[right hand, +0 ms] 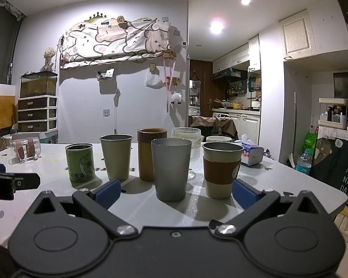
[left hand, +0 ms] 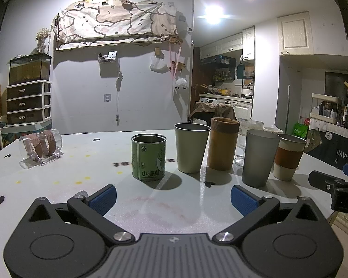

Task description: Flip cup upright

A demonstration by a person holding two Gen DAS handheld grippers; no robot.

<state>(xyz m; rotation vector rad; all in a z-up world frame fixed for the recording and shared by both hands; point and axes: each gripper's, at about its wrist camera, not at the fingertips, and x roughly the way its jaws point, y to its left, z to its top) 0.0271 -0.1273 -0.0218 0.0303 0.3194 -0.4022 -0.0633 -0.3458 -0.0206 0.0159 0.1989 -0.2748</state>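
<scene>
Both tools, entry one: my left gripper [left hand: 172, 199] stands with its blue pads wide apart over bare table [left hand: 85, 176], holding nothing and touching nothing. My right gripper [right hand: 176, 193] is likewise spread wide and empty; the grey cup [right hand: 170, 169] stands just ahead of its gap, not between the pads as far as I can tell.

Entry two, the task's thing: clear cup [left hand: 40, 149], lying on its side at the far left of the table, well apart from the row of upright vessels. Transparent plastic or glass, I cannot tell which; two brown bands wrap its body. It seems to rest in or against a clear base piece.

Handling, my judgement: light, stiff, smooth-walled and likely slippery on bare sections; prone to roll. If glass, fragile at the rim. Best hold is across the body at the brown bands, where the pads should bite, then pivot onto its base.

Entry three, bystanders already upright: green tin [left hand: 148, 157], olive cup [left hand: 191, 147], brown cylinder [left hand: 222, 143], sleeved cup [left hand: 288, 156].
</scene>
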